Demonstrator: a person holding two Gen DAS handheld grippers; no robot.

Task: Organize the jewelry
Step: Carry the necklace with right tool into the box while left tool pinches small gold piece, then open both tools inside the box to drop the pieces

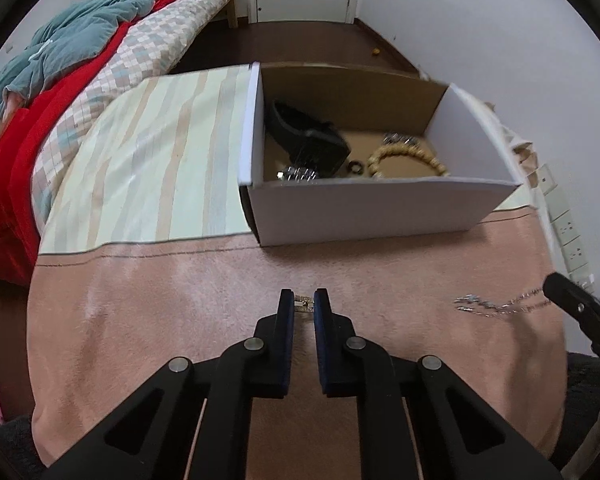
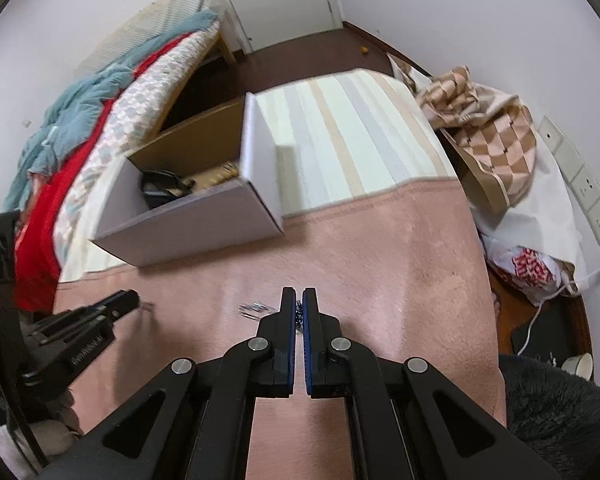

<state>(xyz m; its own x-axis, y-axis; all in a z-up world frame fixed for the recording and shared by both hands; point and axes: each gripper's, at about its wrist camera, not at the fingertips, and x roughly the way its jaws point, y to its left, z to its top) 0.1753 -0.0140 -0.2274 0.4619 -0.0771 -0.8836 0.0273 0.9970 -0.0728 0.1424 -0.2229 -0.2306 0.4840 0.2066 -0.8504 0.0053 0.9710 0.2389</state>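
Two grippers are busy on the pink blanket (image 1: 180,300): the left gripper (image 1: 304,304) pinches a small gold piece (image 1: 304,303) between its fingertips, and the right gripper (image 2: 299,312) is closed on a silver chain (image 1: 496,305) trailing across the cloth. The white box (image 1: 380,208) sits along the blanket's far edge. Best lift each straight up, slowly, so the chain clears the pile without snagging, then carry over the near wall.

The left gripper (image 1: 304,303) reaches forward low over the near surface, its fingers (image 1: 286,312) pinched on something small. To its right, the right gripper (image 2: 299,306) points the same way, jaws nearly closed together.
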